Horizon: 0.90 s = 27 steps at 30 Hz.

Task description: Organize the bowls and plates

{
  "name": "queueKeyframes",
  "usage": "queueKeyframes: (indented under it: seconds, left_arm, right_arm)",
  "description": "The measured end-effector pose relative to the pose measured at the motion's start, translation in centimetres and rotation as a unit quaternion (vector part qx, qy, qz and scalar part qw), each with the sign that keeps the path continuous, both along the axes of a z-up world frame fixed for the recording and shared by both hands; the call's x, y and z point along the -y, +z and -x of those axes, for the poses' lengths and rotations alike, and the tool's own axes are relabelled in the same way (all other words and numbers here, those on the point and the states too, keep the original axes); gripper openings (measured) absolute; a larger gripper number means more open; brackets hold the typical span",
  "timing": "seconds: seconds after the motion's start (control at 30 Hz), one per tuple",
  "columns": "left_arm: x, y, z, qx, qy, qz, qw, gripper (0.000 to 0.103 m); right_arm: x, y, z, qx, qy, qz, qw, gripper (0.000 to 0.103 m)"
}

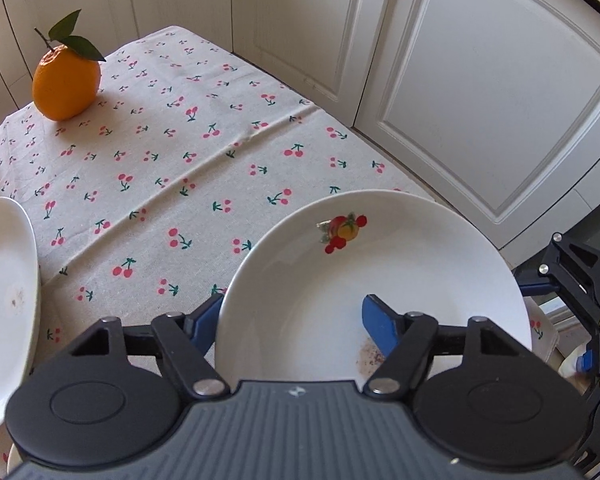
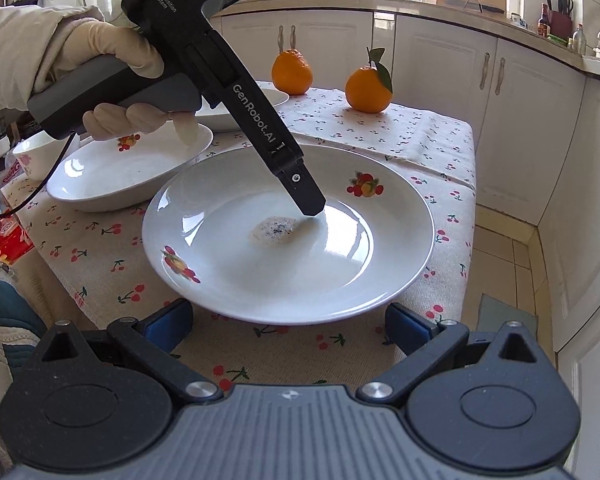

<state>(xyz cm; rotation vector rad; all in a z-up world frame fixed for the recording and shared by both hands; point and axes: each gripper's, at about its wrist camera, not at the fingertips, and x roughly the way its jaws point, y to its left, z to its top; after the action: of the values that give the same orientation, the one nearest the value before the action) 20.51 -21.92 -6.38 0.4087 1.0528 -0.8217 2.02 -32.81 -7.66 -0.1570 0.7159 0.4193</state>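
Observation:
A white plate with fruit decals (image 2: 340,256) lies on the cherry-print tablecloth (image 2: 412,136); it also shows in the left wrist view (image 1: 400,280). My left gripper (image 1: 296,326) is open and straddles the plate's rim, one blue finger (image 1: 380,330) inside the plate, the other (image 1: 204,328) outside under the rim. In the right wrist view that gripper's finger (image 2: 306,196) rests in the plate's well. My right gripper (image 2: 290,326) is open and empty, just short of the plate's near edge. A second fruit-decal plate (image 2: 132,168) and another white plate (image 2: 240,110) lie behind.
Two oranges (image 2: 292,72) (image 2: 368,88) stand at the table's far side. A small white bowl (image 2: 36,156) sits at the left edge. White cabinets (image 2: 520,120) surround the table. In the left wrist view a white dish (image 1: 4,300) lies at left, an orange (image 1: 66,84) beyond.

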Motion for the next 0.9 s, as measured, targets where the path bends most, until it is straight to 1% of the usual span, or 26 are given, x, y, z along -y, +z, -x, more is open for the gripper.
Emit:
queueKeyframes:
  seconds: [0.1,0.37,0.67,0.9]
  left_arm:
    - [0.1,-0.1,-0.4,-0.011,-0.004,0.002,0.9999,0.07]
    - [0.2,0.0,-0.6,-0.016,-0.014,-0.001,0.9998,0.069]
    - [0.2,0.1,-0.7,-0.01,-0.017,-0.001,0.9998,0.069]
    - [0.1,1.4,-1.6,0.001,-0.012,0.015,0.9998,0.069]
  right_arm:
    - [0.2,0.1,-0.3,-0.003,0.0,0.003,1.0,0.103]
    - [-0.1,0.3,-0.7,-0.003,0.013,0.007,1.0,0.103]
    - [-0.4,0.4,-1.0,-0.018,0.008,0.012,1.0,0.103]
    - [-0.2,1.2,-1.9,-0.005,0.013,0.026,1.0,0.103]
